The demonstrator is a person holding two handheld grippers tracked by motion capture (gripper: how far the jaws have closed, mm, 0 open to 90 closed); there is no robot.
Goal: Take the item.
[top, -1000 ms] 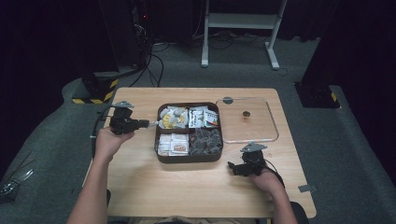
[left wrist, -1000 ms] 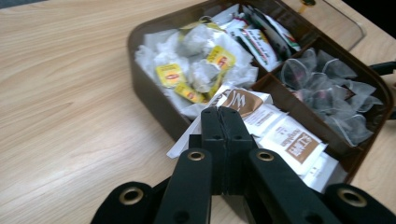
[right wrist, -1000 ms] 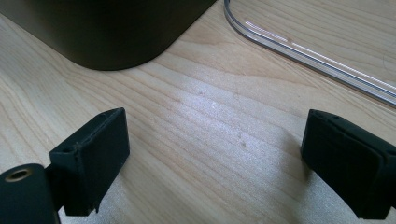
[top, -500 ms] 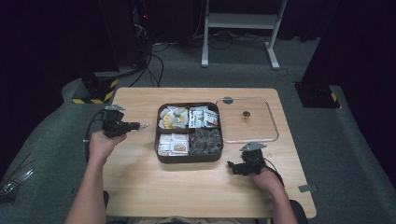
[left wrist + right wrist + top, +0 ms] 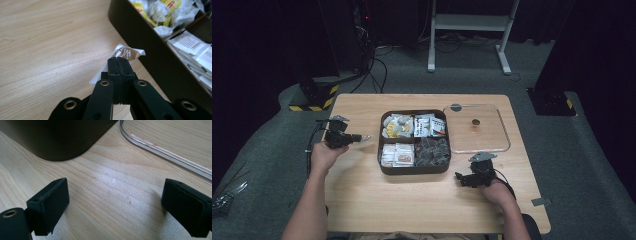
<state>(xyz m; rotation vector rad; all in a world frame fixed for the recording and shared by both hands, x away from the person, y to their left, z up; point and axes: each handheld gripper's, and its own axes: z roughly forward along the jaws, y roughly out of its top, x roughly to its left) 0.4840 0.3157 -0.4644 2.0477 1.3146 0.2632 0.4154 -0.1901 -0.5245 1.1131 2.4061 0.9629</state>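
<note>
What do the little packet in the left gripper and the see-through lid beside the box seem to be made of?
The packet looks like thin printed paper or foil-lined paper: flat, creased, white with a brown logo. The lid seems clear hard plastic, possibly glass: the wood grain shows through it, and its rim glints.

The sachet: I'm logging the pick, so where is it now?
In the left gripper view the sachet is pinched in the left gripper, over the table just outside the box.

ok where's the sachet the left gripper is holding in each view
High view: the sachet sticks out of the left gripper, left of the box.
Left gripper view: centre, pinched at the jaw tips, over the table.
Right gripper view: not in it.
Shared landmark: the box's dark wall.
</note>
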